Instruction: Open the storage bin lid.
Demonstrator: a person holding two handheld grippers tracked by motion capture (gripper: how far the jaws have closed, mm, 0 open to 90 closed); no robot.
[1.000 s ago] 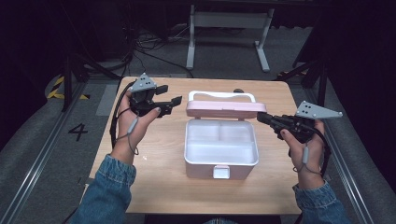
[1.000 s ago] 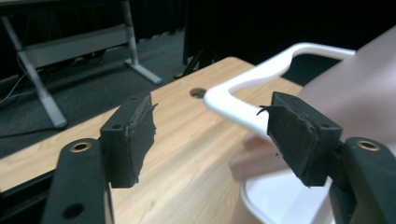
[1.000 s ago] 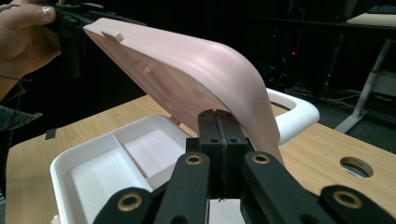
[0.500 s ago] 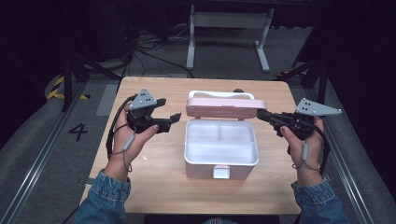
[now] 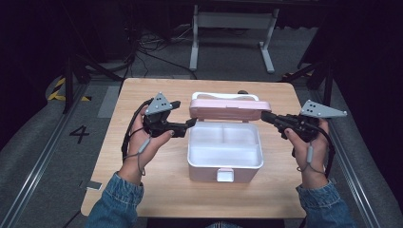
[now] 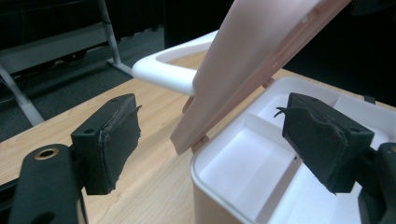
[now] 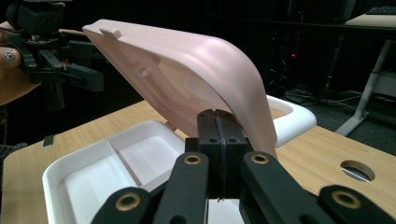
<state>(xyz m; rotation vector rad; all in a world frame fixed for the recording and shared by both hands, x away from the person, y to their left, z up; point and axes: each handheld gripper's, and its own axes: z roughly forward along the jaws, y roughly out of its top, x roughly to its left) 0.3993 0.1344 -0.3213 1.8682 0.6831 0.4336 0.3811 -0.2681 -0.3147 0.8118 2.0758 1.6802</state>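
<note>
On the wooden bench [image 5: 157, 190] your left gripper [image 5: 186, 125] has jaws spread by the pink lid [image 5: 228, 109] of the white box [image 5: 225, 151], your right gripper [image 5: 267, 117] pressed together.

Box [image 5: 225, 159] mid-table [image 5: 142, 190], lid [image 5: 225, 109] up at rear edge, handle [image 5: 223, 96] behind lid. L gripper [image 5: 190, 124] at lid's left end, R gripper [image 5: 264, 116] at right end. Divider inside box.
</note>
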